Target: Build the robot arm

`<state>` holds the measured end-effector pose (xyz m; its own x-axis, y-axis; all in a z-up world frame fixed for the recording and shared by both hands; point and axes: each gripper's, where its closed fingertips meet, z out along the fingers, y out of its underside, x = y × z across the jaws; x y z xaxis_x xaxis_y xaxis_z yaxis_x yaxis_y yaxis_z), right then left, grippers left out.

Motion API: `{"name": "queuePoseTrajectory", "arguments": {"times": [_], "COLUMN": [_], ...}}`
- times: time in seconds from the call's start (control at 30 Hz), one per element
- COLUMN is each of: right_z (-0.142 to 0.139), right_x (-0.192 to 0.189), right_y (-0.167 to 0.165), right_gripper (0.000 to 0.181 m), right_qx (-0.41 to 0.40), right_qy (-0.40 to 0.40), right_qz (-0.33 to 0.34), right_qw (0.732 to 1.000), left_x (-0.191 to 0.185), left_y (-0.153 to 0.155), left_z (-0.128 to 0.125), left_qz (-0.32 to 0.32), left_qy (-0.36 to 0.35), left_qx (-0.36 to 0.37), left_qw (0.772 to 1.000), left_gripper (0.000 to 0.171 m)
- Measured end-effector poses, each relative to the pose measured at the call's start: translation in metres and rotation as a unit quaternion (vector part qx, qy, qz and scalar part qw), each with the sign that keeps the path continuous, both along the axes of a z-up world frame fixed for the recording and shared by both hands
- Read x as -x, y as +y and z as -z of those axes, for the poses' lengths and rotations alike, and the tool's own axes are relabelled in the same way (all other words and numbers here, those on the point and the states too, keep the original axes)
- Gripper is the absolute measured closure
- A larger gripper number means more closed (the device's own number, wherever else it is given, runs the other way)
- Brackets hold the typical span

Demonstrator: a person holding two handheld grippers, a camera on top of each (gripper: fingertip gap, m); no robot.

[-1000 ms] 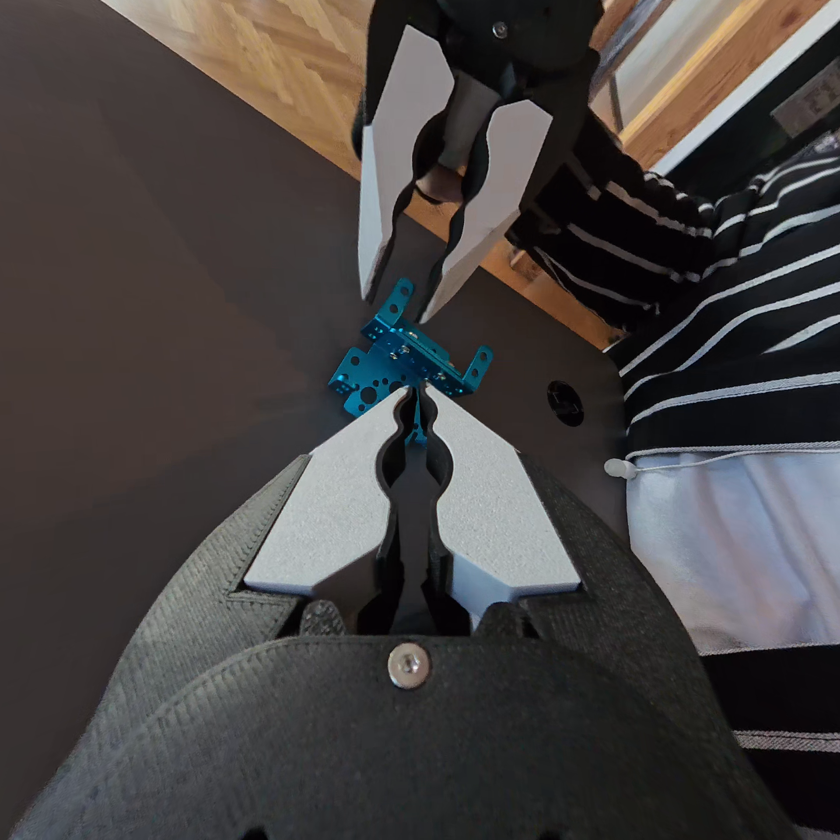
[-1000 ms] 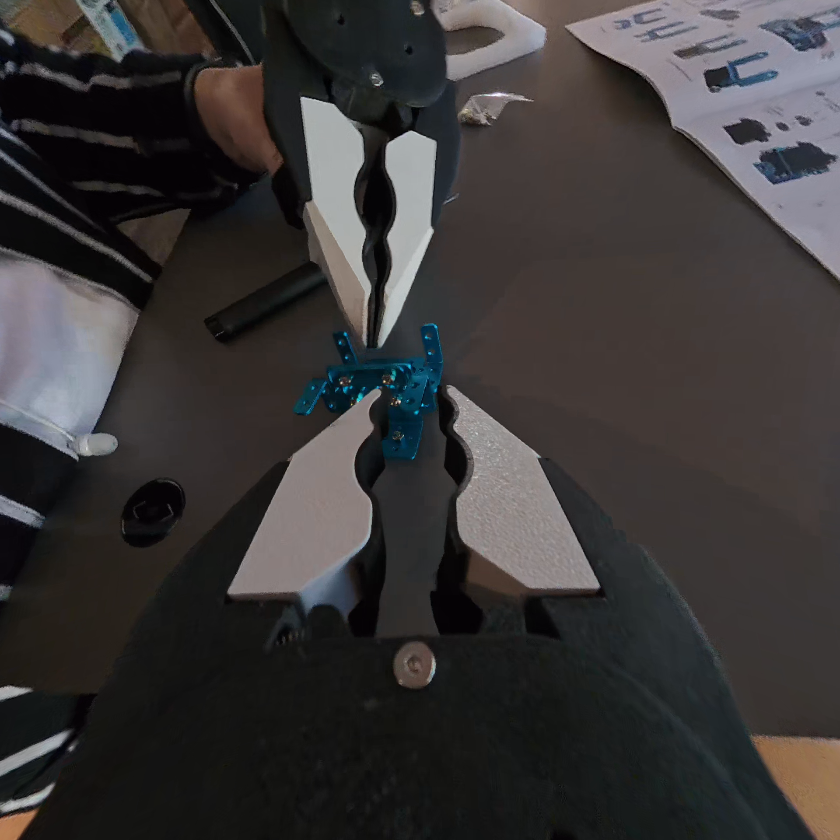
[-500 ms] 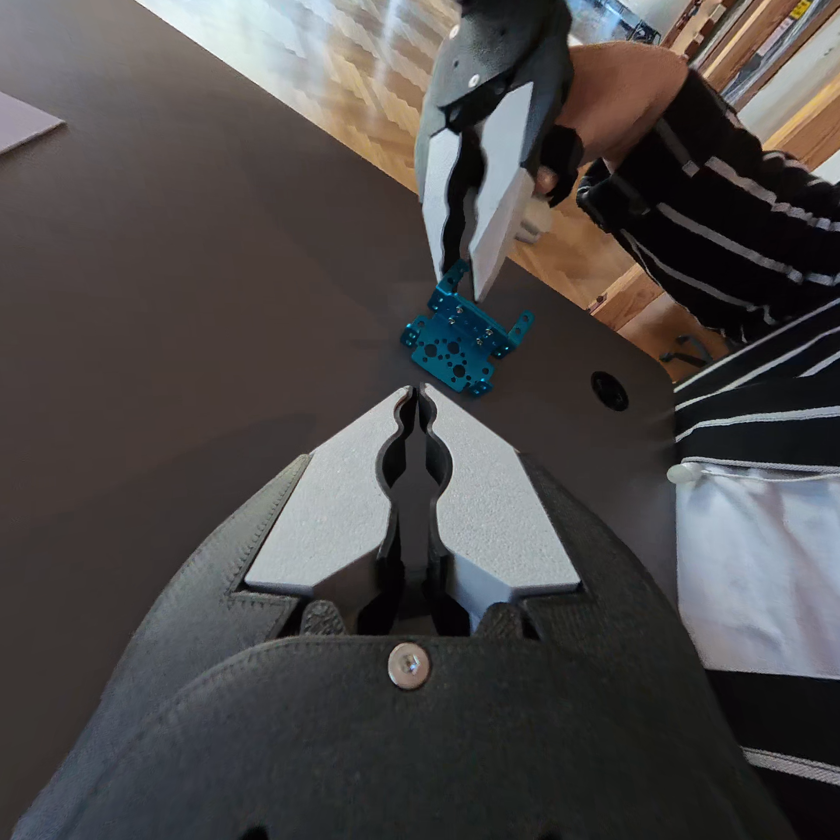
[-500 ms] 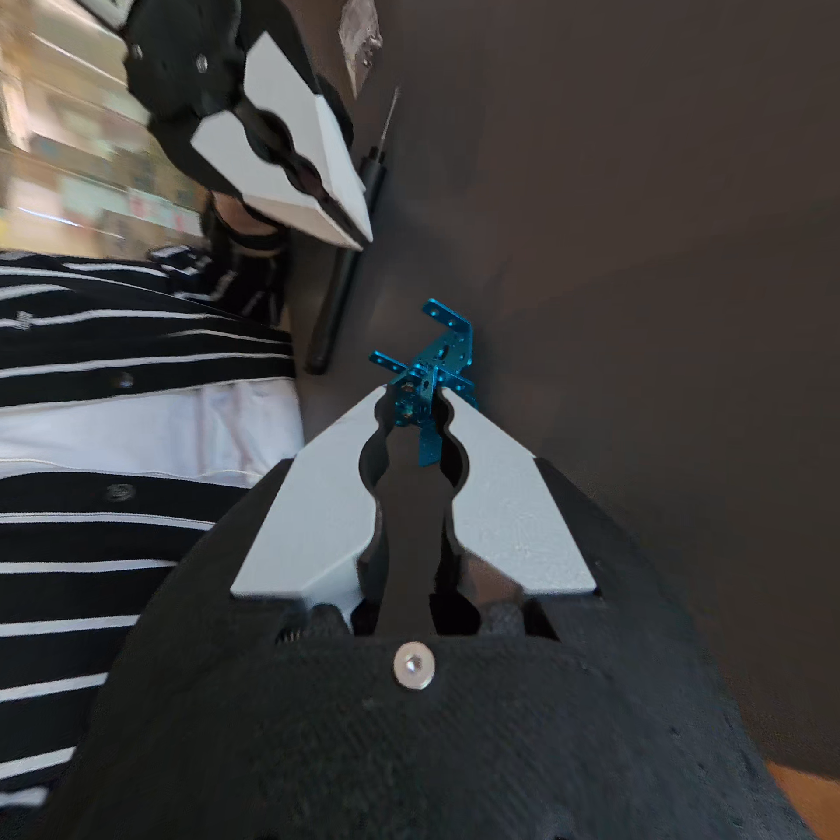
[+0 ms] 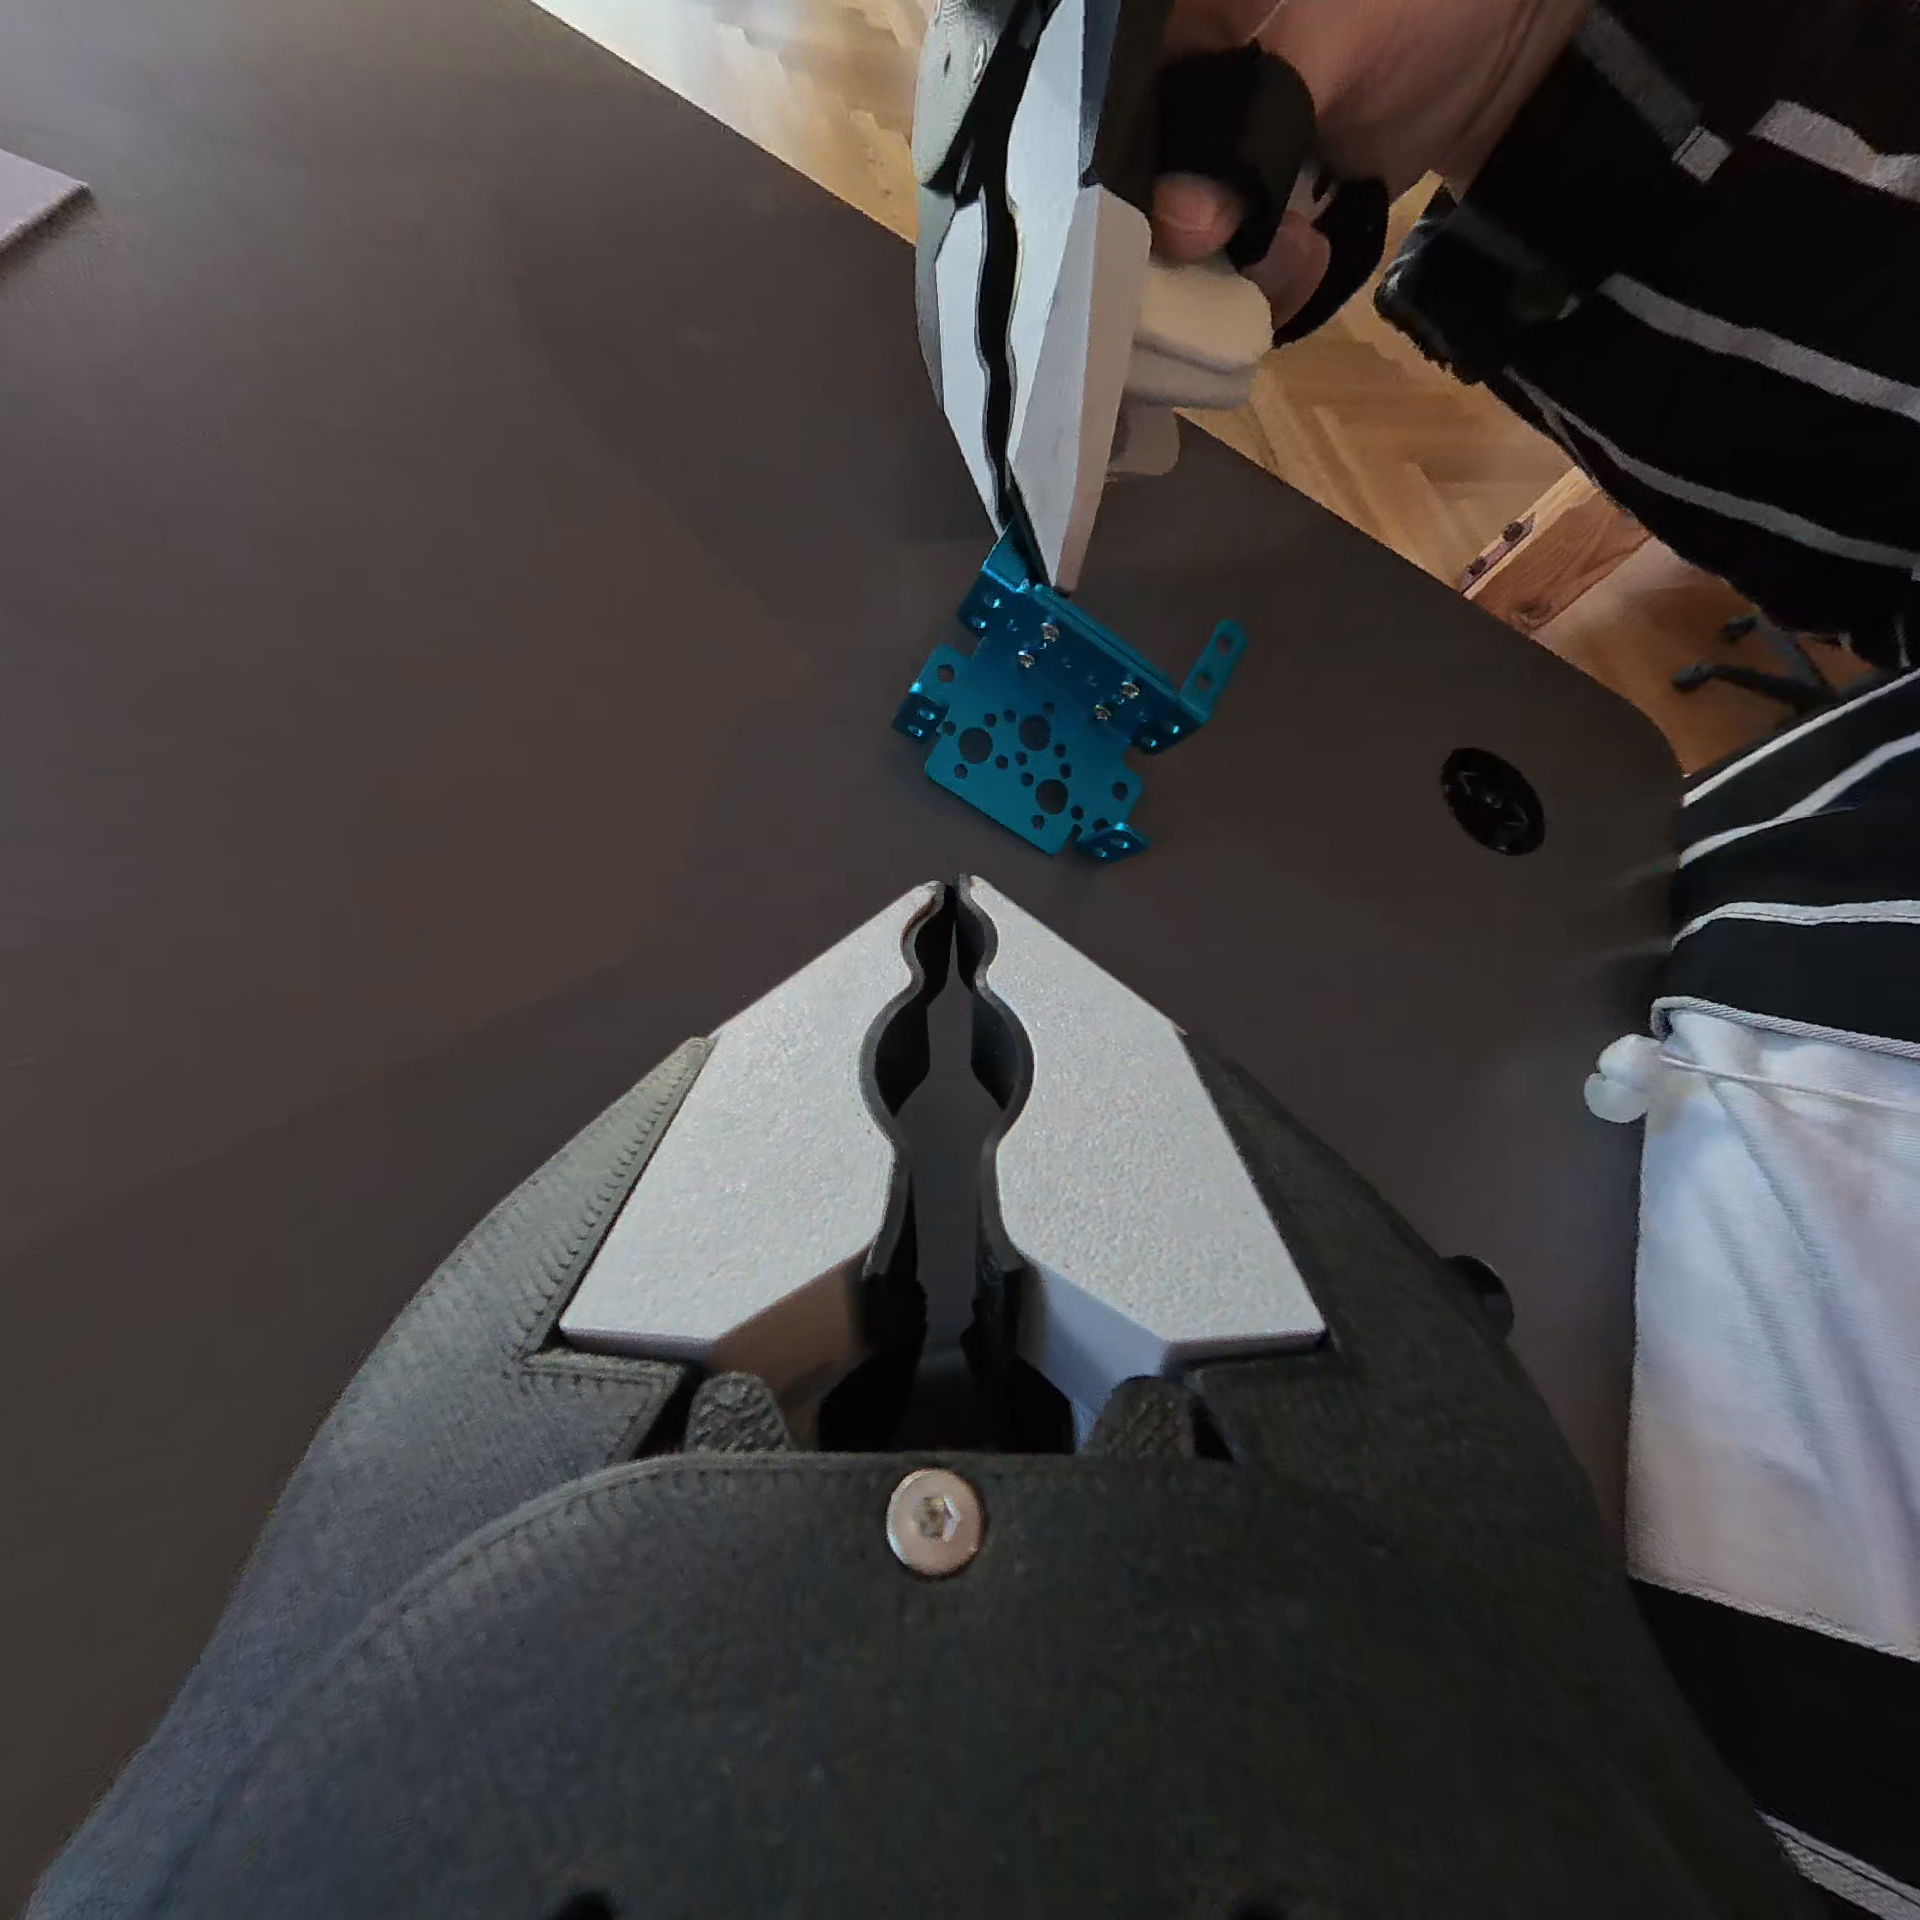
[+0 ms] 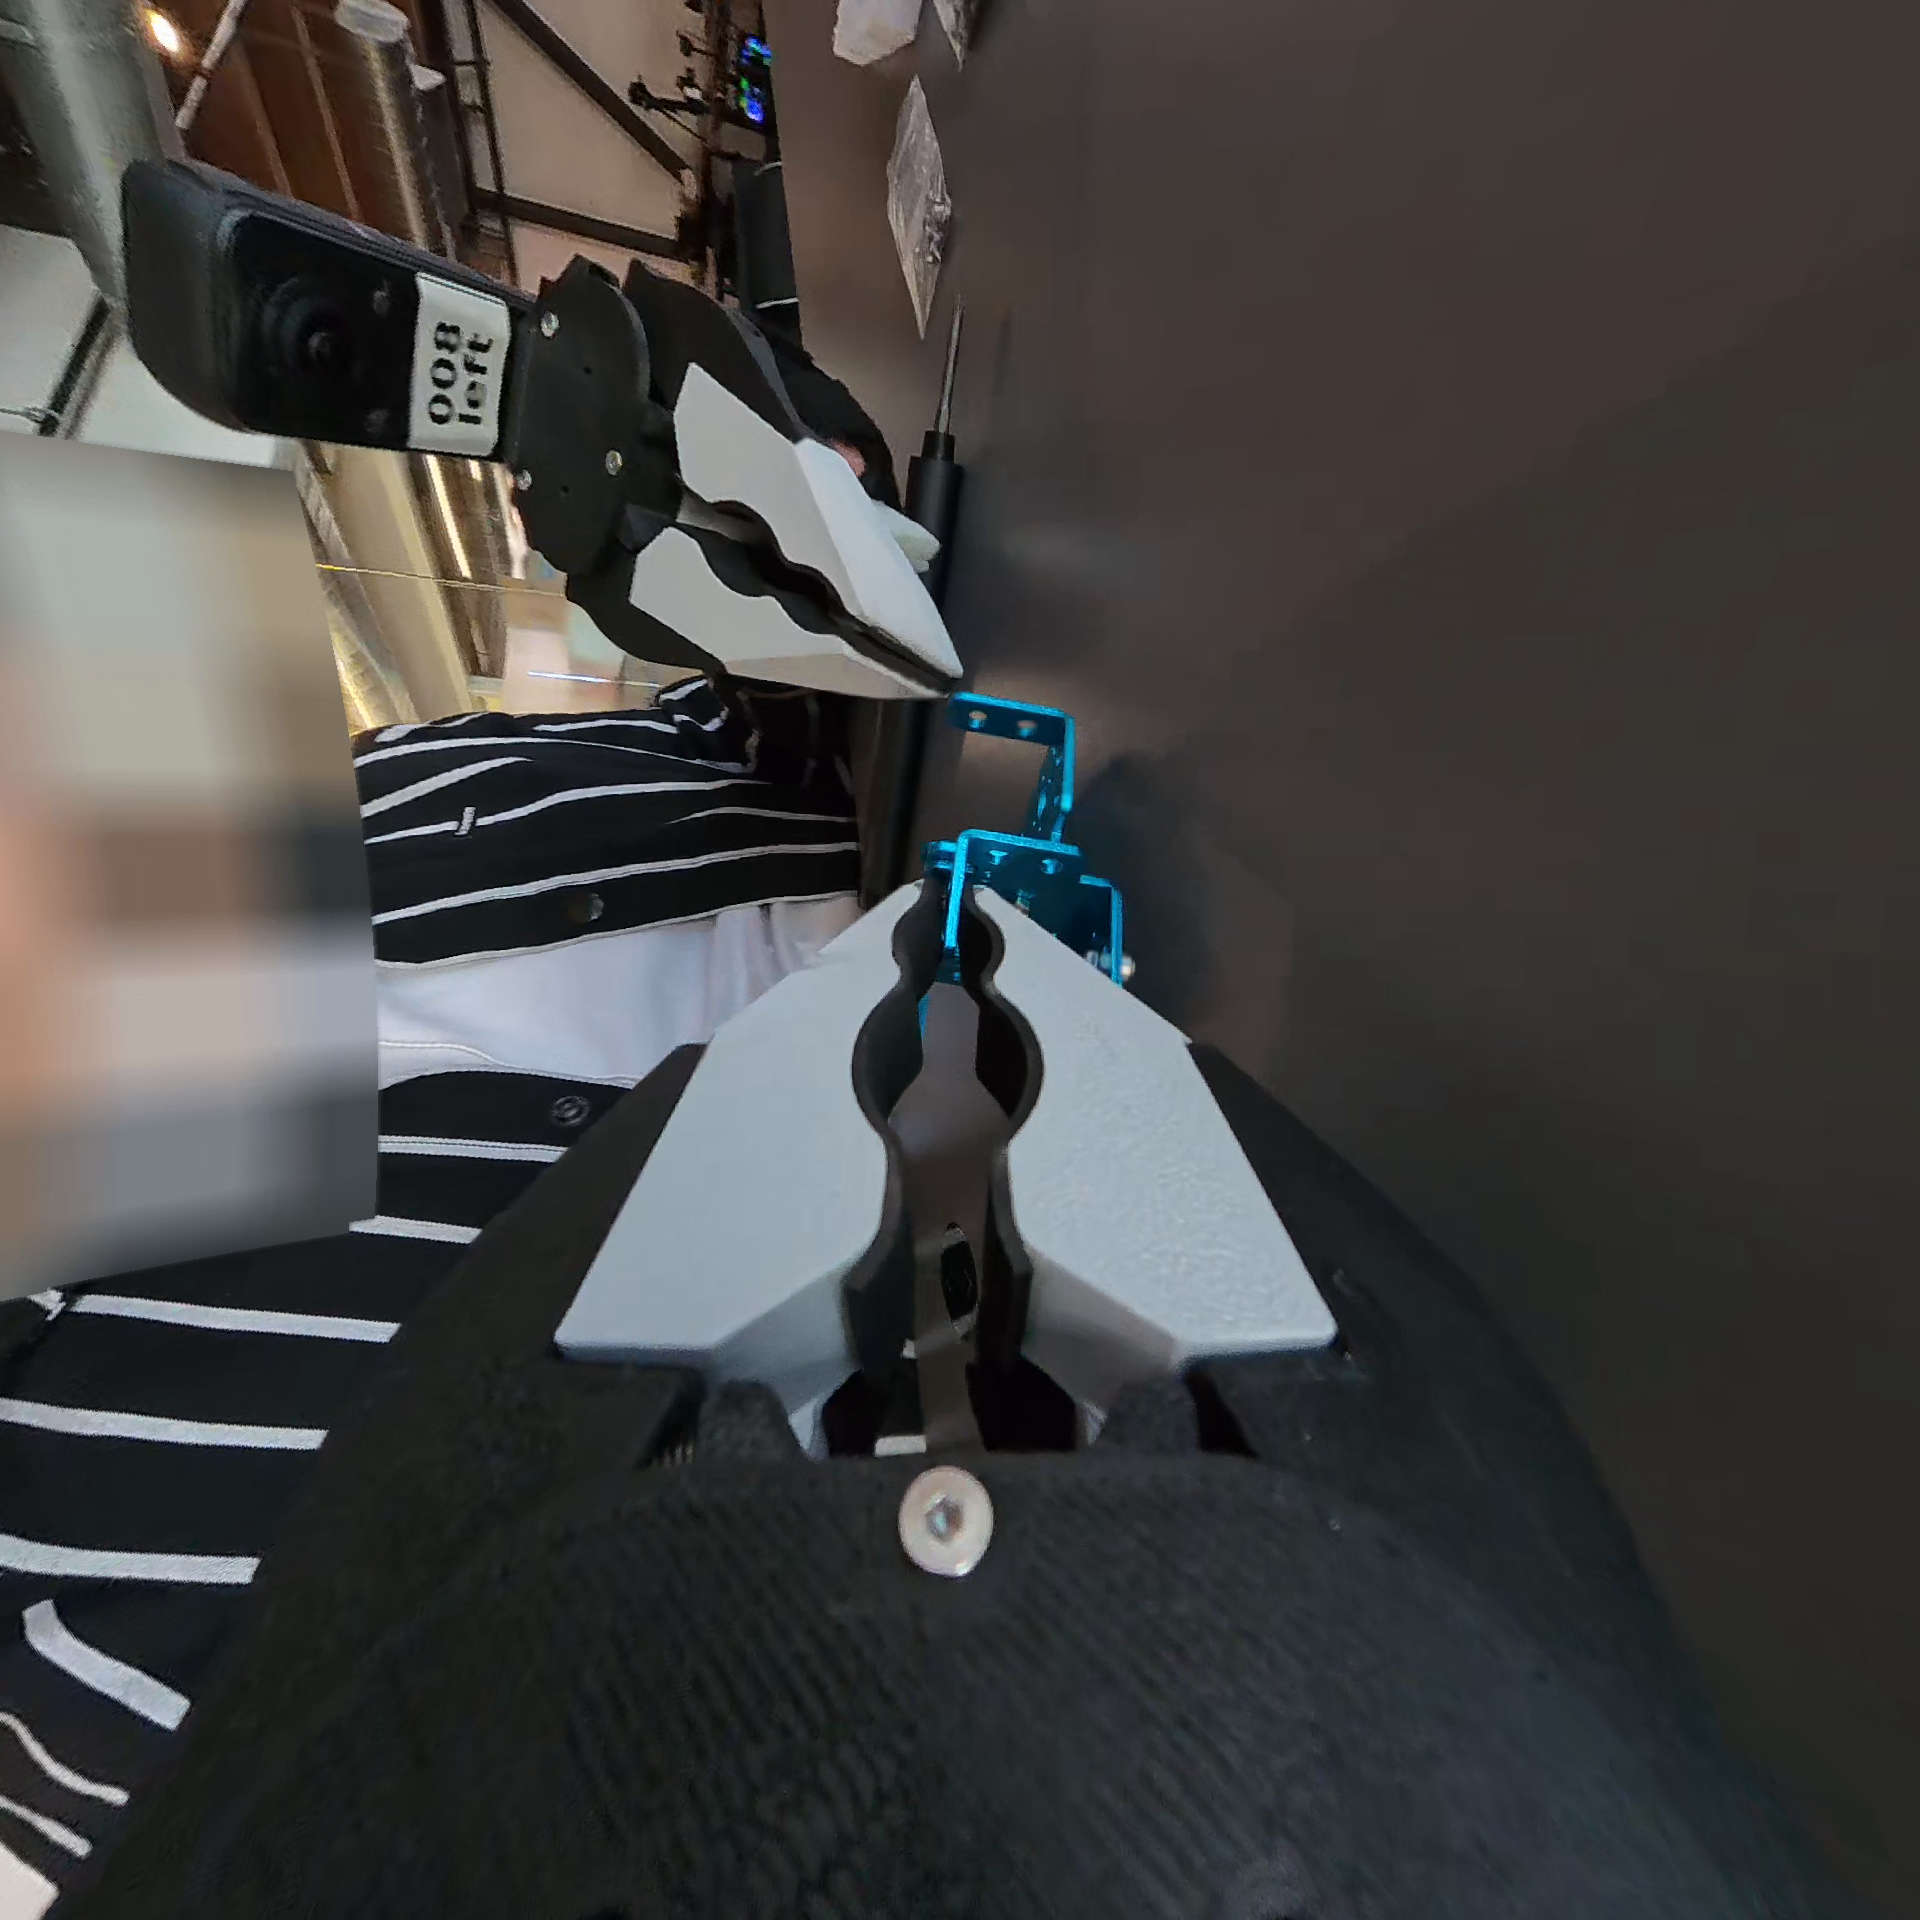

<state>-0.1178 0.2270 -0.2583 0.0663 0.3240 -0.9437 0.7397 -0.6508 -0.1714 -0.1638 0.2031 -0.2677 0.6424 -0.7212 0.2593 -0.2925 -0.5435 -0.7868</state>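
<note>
Since 0.5 s earlier, the left gripper [image 5: 954, 886] had backed off the blue perforated metal bracket assembly [image 5: 1049, 717], its 2 fingers pressed together on nothing. The right gripper [image 6: 961, 896] was pinching 1 upright flange of the assembly, which rested on the dark table [image 5: 416, 623] near its rounded corner and edge. Open tabletop lay to the left. A lettered white label [image 6: 457, 376] sat beside the left gripper's camera.

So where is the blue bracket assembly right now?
Left wrist view, centre: blue bracket assembly on the dark table, one flange pinched by the right hand-held gripper.
</note>
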Motion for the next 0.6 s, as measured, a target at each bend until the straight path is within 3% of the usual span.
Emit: {"name": "queuePoseTrajectory", "arguments": {"times": [0.3, 0.43, 0.6], "right_z": [-0.004, -0.006, -0.02], "right_x": [0.028, 0.041, 0.056], "right_y": [0.02, 0.024, 0.024], "right_gripper": [0.181, 0.181, 0.181], "right_qx": [0.041, 0.031, 0.02], "right_qy": [0.048, 0.071, 0.139], "right_qz": [0.072, 0.084, 0.09], "right_qw": [0.995, 0.994, 0.986], "left_x": [0.01, 0.019, 0.042], "left_y": [0.006, 0.012, 0.022], "left_z": [-0.01, -0.027, -0.032], "left_qz": [-0.027, -0.042, -0.067], "left_qy": [-0.078, -0.156, -0.214], "left_qx": [0.036, 0.045, 0.073], "left_qw": [0.996, 0.986, 0.972], "left_gripper": [0.171, 0.155, 0.149]}}
